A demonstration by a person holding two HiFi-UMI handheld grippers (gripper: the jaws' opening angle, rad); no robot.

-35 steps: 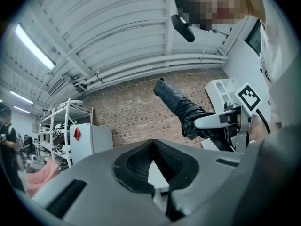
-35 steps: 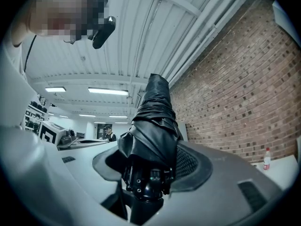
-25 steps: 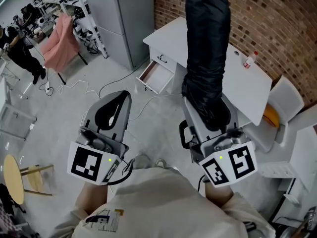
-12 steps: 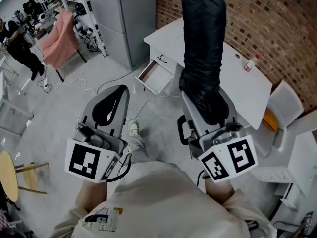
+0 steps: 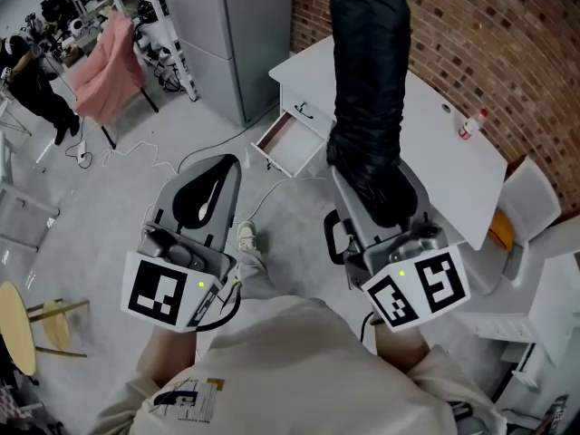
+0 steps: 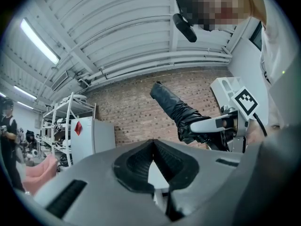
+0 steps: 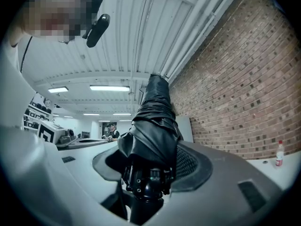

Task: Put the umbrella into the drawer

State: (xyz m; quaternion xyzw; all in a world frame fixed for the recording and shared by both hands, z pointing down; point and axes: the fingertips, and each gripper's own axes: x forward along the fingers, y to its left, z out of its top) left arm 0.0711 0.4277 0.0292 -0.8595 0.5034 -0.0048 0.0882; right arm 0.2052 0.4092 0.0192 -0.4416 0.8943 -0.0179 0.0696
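1. right gripper [image 5: 373,208] is clamped on the handle end of the folded black fabric umbrella [image 5: 367,80], which stands upright in the air.
2. left gripper [image 5: 207,188] is pinched closed and empty.
3. just changed - the person has stepped forward, grey shoe [image 5: 246,236] now between the grippers, and the white desk [image 5: 435,148] has slid slightly in the head view.
4. the open white desk drawer [image 5: 288,145] is still well apart - judged carry phase, insertion not started.

White desk [image 5: 444,163], small bottle [image 5: 468,127] on it, drawer [image 5: 288,148] open
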